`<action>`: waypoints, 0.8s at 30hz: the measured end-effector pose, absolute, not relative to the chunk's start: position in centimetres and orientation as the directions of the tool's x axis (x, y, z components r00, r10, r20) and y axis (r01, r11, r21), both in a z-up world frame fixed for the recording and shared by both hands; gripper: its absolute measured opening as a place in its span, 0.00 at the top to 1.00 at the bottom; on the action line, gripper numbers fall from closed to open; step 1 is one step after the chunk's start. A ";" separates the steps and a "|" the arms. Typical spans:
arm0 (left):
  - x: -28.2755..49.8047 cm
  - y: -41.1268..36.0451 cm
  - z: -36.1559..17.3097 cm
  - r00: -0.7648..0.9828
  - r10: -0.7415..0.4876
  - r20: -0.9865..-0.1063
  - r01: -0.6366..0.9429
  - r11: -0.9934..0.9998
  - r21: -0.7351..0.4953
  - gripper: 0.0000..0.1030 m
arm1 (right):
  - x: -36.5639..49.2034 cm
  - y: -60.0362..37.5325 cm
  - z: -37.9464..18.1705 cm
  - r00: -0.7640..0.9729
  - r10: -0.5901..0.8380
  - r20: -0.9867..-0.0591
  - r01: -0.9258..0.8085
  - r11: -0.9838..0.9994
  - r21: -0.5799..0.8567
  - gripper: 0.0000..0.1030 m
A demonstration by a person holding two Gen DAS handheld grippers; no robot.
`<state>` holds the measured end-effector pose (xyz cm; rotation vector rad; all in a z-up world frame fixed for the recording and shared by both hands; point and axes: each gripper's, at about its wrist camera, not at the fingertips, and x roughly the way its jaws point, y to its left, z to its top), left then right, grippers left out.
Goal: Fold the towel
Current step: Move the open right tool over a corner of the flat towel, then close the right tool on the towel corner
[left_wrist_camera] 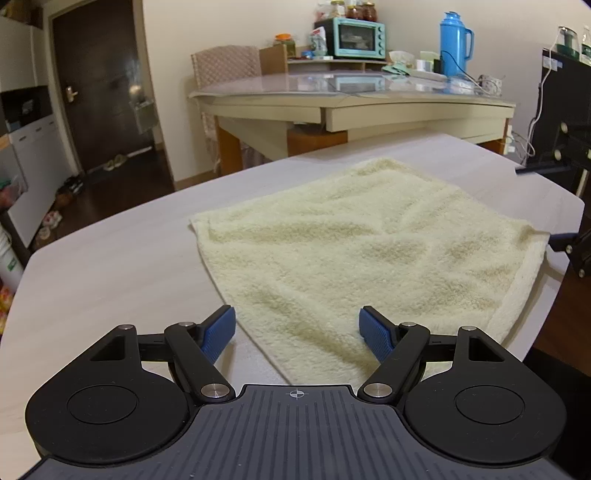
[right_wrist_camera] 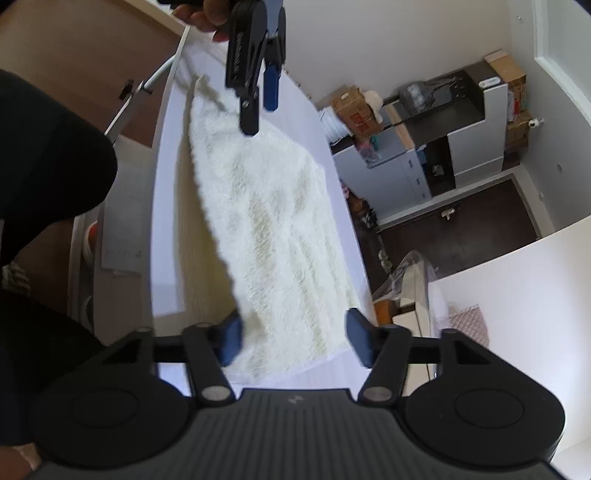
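Cream terry, the towel (left_wrist_camera: 365, 251) lies spread flat and lightly rumpled on the pale wood-grain table (left_wrist_camera: 122, 266), one hemmed corner toward the left gripper (left_wrist_camera: 297, 330), whose blue-padded fingers (left_wrist_camera: 375, 332) stand apart over that corner, gripping nothing. The right wrist view shows the towel lengthwise, blurred, with the right gripper (right_wrist_camera: 293, 341) at its opposite near edge; its fingers stand apart with towel between them, pads not visibly pressing. Only this view shows a hand (right_wrist_camera: 207, 16) holding the left gripper and a dark sleeve (right_wrist_camera: 48, 155). Only the left view shows a glass-topped desk (left_wrist_camera: 351, 92) behind, bearing a teal toaster oven (left_wrist_camera: 351, 37) and blue thermos (left_wrist_camera: 454, 44).
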<state>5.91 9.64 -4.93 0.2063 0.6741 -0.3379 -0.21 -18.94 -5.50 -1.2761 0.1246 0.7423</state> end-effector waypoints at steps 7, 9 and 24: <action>5.2 9.9 -4.7 0.728 -0.232 -0.645 0.375 0.923 0.091 0.23 | -0.5 -19.5 -5.7 0.755 0.411 -0.512 -0.596 0.103 -0.796 0.70; 4.8 10.0 -4.5 0.731 -0.229 -0.643 0.377 0.921 0.100 0.23 | -0.6 -19.8 -5.7 0.752 0.406 -0.519 -0.603 0.106 -0.791 0.79; 0.9 10.2 -4.0 0.725 -0.209 -0.656 0.414 0.894 0.173 0.23 | -0.9 -20.1 -4.8 0.759 0.395 -0.517 -0.601 0.122 -0.790 0.93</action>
